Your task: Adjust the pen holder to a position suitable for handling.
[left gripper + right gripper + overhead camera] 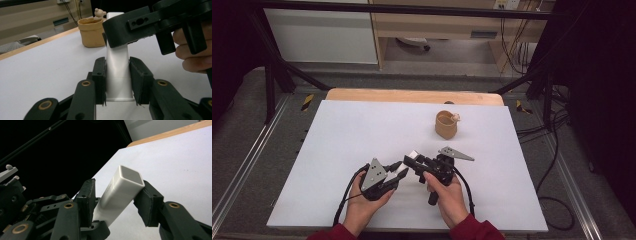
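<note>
Jaws of the left gripper (117, 82) were clamped on the lower end of a white square tube (117, 70), their pads pressed flat against two opposite sides. The tube was held above the near middle of the white worktop (362, 135), between the person's two hands. The right gripper (117, 202) sat at the tube's other, open end with one jaw on each side; one pad touched the tube, while whether the other pressed on it could not be told. In the left gripper view, the right gripper's black body crossed in front of the tube's top and hid part of it. Farther back on the worktop, well apart from both grippers, stood a tan cup (445, 125) with a small bear figure (99, 13) at its rim. Black cables trailed from both grippers toward the worktop's near edge.
</note>
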A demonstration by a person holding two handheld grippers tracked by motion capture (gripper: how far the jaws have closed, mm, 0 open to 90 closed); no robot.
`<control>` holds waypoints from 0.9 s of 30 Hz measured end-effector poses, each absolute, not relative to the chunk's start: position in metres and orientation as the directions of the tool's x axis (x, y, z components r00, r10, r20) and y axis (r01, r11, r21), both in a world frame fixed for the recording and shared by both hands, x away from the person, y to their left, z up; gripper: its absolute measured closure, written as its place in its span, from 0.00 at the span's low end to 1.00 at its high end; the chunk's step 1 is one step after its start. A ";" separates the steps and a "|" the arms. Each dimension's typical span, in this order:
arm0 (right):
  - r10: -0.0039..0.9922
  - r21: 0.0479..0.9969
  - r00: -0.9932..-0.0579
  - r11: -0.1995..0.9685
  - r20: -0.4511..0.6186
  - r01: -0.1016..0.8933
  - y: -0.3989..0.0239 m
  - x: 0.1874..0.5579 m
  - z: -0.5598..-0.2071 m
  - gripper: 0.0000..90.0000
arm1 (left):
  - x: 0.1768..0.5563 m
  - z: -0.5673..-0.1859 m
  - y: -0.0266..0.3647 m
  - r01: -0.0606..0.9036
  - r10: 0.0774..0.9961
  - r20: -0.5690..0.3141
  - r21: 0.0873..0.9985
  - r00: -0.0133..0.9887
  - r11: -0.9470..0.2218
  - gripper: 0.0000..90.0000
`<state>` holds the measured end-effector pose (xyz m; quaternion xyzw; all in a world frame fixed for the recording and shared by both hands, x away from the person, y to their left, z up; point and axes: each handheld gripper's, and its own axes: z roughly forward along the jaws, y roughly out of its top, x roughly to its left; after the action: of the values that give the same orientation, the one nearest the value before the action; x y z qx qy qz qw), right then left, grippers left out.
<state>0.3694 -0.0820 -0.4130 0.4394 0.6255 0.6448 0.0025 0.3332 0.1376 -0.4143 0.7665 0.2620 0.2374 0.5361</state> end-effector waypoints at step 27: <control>0.527 0.791 -0.609 -0.239 0.593 0.564 -0.085 0.371 -0.417 0.70 | 0.335 -0.418 0.138 0.155 0.655 0.078 0.945 0.751 -0.290 0.75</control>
<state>0.3708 -0.0849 -0.4168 0.4422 0.6168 0.6510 -0.0141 0.3348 0.1375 -0.4179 0.7682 0.2636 0.2340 0.5345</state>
